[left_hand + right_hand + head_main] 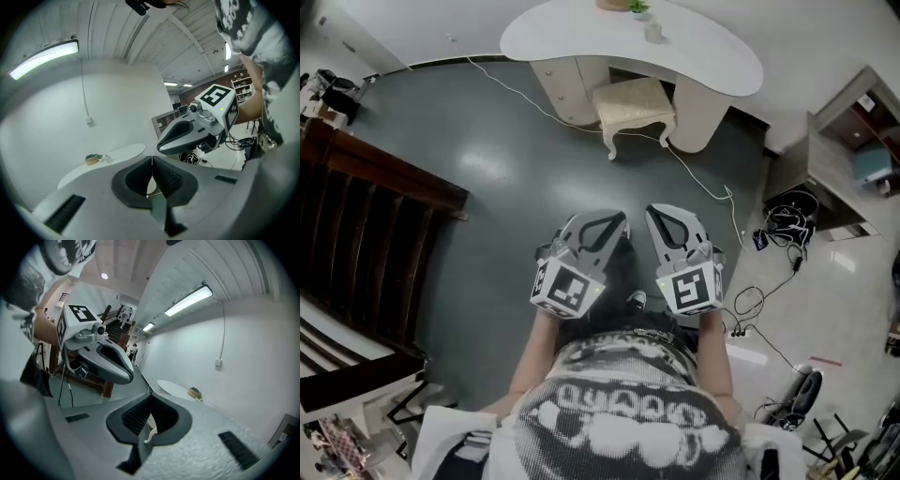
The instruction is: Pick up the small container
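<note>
left tool [602, 225] and right tool [668, 223] hang clenched, empty, mid-frame, since the container [652, 32] sits far off on the table [572, 37], top centre.

Matt grey plastic left gripper [605, 220] and right gripper [664, 214]; glossy grey floor [487, 159]; smooth white worktop [581, 37]; dark wooden furniture [366, 216] left.

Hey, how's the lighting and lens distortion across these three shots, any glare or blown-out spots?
Head view: strong fisheye curves the room's edges, with a soft glare patch on the glossy grey floor and otherwise even light. Left gripper view: black vignette corners, and the long strip light blows out to white. Right gripper view: same vignette, that strip light bright against a dim wall.
</note>
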A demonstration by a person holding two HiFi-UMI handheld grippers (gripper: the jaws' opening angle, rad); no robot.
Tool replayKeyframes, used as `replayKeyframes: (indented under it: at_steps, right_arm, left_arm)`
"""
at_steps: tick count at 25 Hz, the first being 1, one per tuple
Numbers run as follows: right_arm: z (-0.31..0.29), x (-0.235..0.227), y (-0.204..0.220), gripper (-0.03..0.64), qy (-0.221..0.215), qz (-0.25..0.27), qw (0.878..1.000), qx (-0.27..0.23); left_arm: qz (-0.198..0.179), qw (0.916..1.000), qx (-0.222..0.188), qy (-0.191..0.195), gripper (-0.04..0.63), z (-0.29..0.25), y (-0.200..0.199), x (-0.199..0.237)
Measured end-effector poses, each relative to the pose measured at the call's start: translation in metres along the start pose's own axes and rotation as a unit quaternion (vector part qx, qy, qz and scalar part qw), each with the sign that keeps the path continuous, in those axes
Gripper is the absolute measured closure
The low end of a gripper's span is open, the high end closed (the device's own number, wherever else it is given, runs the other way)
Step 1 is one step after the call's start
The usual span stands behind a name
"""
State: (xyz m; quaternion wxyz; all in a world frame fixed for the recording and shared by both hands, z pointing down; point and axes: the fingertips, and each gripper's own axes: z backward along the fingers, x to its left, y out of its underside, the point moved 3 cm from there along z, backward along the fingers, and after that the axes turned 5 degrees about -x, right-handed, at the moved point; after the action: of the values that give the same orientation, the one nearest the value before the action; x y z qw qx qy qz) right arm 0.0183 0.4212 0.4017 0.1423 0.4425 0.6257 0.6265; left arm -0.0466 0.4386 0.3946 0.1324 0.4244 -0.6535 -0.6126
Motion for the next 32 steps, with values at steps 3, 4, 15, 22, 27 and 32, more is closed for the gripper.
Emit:
replayKeyframes:
  at_steps: [3,4,15,22,27,32]
  right_arm:
    - [-0.021,-0.029,0.006,0.615,0.011,-0.002,1.000,0.004]
    - [-0.029,-0.040,0.007,0.615,0.016,-0.001,1.000,0.010]
    - [-0.128,-0.135,0.016,0.615,0.043,-0.005,0.998,0.042]
    - [-0.171,-0.171,0.027,0.615,0.060,-0.006,0.997,0.058]
    - [-0.196,-0.185,0.032,0.615,0.071,-0.011,0.995,0.068]
    - [-0.206,-0.192,0.035,0.615,0.083,-0.015,0.994,0.065]
  left_arm:
    - [0.000,0.9998,-0.009,0.016,0.591,-0.030,0.002,0.023]
    - [-0.002,0.9997,-0.011,0.023,0.591,-0.040,0.002,0.033]
    - [-0.005,0.9979,-0.027,0.059,0.591,-0.127,0.014,0.153]
    - [-0.006,0.9966,-0.033,0.075,0.591,-0.167,0.034,0.197]
    - [-0.006,0.9954,-0.034,0.090,0.591,-0.179,0.041,0.227]
    - [-0.010,0.9944,-0.039,0.098,0.591,-0.190,0.044,0.239]
